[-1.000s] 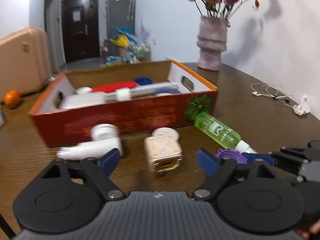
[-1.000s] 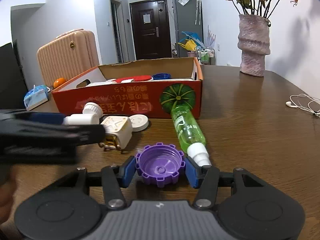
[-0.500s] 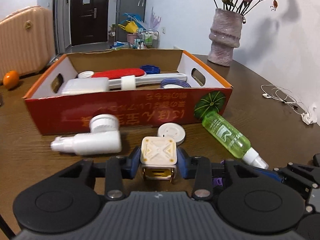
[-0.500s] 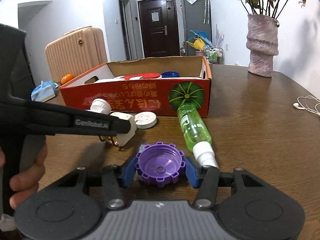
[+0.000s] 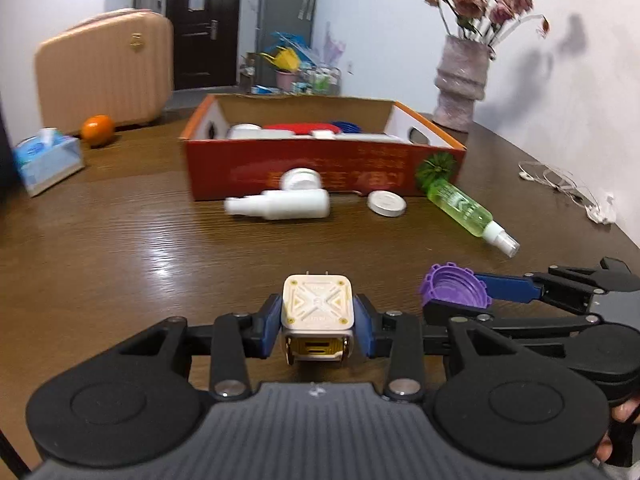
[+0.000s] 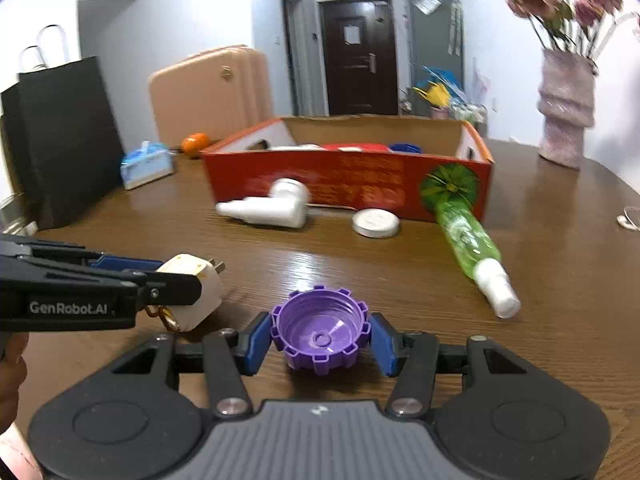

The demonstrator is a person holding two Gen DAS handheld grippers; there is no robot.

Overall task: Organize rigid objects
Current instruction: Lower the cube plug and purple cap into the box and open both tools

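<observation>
The sorting looked partly done. The red cardboard box (image 5: 320, 168) already held several white, red and blue pieces, while four loose things lay on the desk (image 5: 120, 248) in front of it: a white angled fitting (image 5: 280, 204), a small white lid (image 5: 386, 203) and a green spray bottle (image 5: 460, 208), all well ahead of both pairs of tongs and just beside the box's near wall.

The left tongs (image 5: 318, 322) were closed on a cream plug adapter (image 5: 318, 308), pinched on both sides between the blue pads, its prongs pointing forward. The right tongs (image 6: 320, 338) were closed on a purple toothed cap (image 6: 320, 332), open side up, gripped across its rim. Both loads seemed lifted clear of the desk and still short of the box, so carrying and releasing them remained, then the three pieces ahead.
</observation>
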